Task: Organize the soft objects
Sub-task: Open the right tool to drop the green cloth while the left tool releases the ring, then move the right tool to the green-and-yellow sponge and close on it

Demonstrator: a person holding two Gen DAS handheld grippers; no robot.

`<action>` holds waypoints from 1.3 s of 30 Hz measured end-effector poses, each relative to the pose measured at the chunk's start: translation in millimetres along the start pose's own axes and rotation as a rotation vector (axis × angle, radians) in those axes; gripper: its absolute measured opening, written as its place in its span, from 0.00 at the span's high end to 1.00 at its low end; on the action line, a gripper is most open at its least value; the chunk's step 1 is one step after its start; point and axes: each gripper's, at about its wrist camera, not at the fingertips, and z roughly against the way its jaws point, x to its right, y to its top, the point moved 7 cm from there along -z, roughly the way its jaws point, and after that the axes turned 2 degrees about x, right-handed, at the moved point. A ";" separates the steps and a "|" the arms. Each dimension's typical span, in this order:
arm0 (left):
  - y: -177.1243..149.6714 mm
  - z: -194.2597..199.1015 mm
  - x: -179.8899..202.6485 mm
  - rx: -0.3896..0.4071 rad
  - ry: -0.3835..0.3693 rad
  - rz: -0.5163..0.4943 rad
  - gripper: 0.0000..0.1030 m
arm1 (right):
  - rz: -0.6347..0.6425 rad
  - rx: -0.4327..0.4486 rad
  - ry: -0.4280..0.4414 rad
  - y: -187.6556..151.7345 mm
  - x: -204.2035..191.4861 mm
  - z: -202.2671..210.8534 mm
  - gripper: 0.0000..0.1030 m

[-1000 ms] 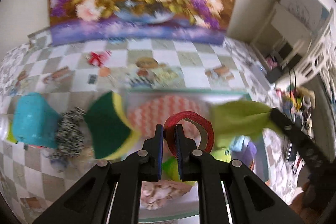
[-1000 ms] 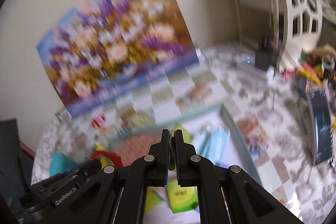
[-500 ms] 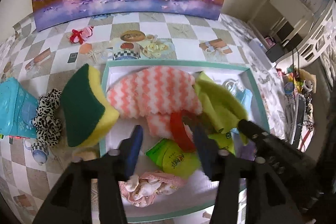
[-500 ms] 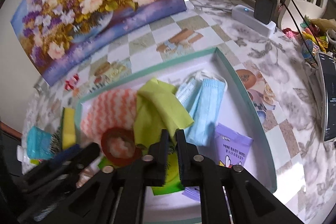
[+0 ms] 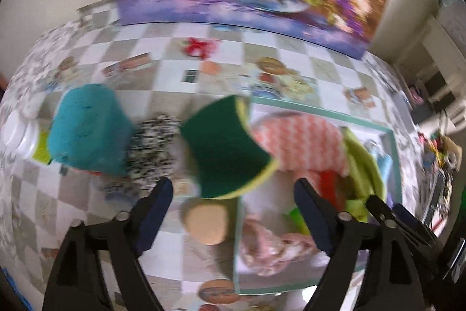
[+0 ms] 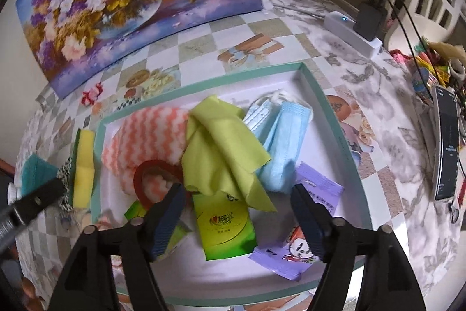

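Lying in the teal-rimmed white tray (image 6: 335, 118) — one crumpled lime cloth (image 6: 221, 147), one red tape ring (image 6: 151, 179), two pleated blue masks (image 6: 279, 142). Left gripper (image 5: 233, 194) and right gripper (image 6: 237, 200) jaws just opening wide, released, gripping nothing.

My tray (image 6: 326, 104), white with a teal rim, holds a pink zigzag cloth (image 6: 151, 133) at far left, a red ring (image 6: 145, 179) lying on it, a crumpled lime cloth (image 6: 221, 147) in the middle, blue masks (image 6: 285, 142) at right, and green (image 6: 224, 226) and purple packets (image 6: 317, 191) near me. A green-and-yellow sponge (image 5: 224, 147) lies just outside the left rim.
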 end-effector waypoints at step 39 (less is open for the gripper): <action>-3.8 32.7 -107.4 0.171 0.051 0.234 0.08 | 0.217 0.099 0.177 -14.6 -111.5 20.3 0.00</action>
